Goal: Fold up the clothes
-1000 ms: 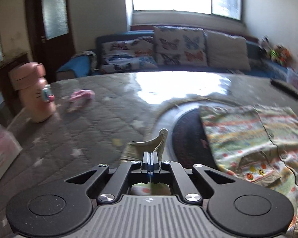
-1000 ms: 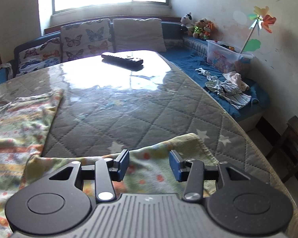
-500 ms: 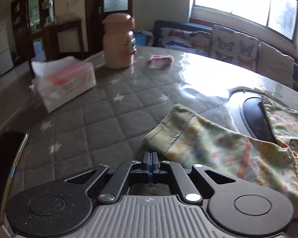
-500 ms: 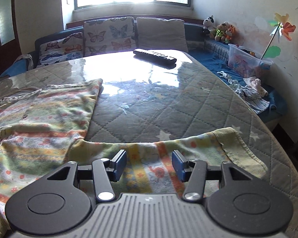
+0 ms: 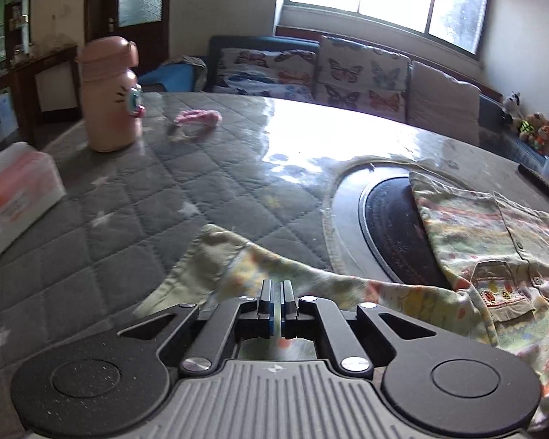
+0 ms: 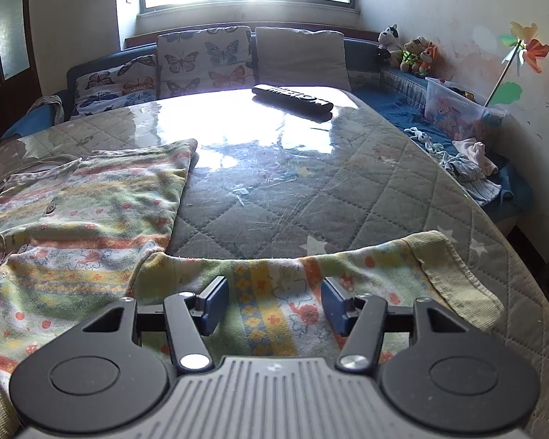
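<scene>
A child's patterned shirt, pale green with orange and yellow stripes, lies spread on the quilted table [image 5: 135, 219]. In the left wrist view its left sleeve [image 5: 238, 270] stretches out from the body [image 5: 494, 256], and my left gripper [image 5: 275, 292] is shut on the sleeve near its cuff. In the right wrist view the right sleeve [image 6: 347, 274] lies flat with its ribbed cuff [image 6: 454, 270] to the right. My right gripper [image 6: 272, 300] is open, with its fingers just above the sleeve.
A pink cat-face bottle [image 5: 109, 95], a tissue pack [image 5: 14, 190] and a pink cloth scrap [image 5: 197, 117] sit on the left of the table. A round dark inset [image 5: 391, 226] is partly under the shirt. A remote [image 6: 292, 97] lies at the far end. A sofa with cushions stands behind.
My left gripper has stayed shut on the left sleeve and has drawn it out sideways, flatter over the table. My right gripper has opened wider and backed off along the right sleeve.
</scene>
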`<state>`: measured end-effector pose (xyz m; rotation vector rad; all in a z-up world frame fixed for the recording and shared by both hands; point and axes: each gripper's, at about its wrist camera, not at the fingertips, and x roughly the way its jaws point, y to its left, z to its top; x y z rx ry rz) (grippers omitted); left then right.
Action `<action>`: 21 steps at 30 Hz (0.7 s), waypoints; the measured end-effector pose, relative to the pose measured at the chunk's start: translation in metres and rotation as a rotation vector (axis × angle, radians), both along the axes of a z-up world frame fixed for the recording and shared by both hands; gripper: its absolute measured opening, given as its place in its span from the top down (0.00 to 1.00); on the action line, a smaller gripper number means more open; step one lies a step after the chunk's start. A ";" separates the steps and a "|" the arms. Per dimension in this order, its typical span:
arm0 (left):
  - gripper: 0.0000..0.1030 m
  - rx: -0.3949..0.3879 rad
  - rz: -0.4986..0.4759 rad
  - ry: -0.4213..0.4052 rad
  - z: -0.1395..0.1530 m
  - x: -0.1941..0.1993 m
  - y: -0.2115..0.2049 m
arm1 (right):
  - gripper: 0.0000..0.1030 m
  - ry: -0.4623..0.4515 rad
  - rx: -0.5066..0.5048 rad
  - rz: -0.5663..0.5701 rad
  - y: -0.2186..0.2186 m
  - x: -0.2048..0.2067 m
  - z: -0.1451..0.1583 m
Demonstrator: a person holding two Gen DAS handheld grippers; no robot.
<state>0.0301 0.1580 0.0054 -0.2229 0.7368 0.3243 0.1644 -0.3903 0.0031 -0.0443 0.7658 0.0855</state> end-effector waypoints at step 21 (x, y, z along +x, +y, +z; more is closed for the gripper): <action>0.97 0.110 0.096 0.029 0.003 -0.013 0.007 | 0.37 -0.013 0.005 0.050 0.009 0.002 0.001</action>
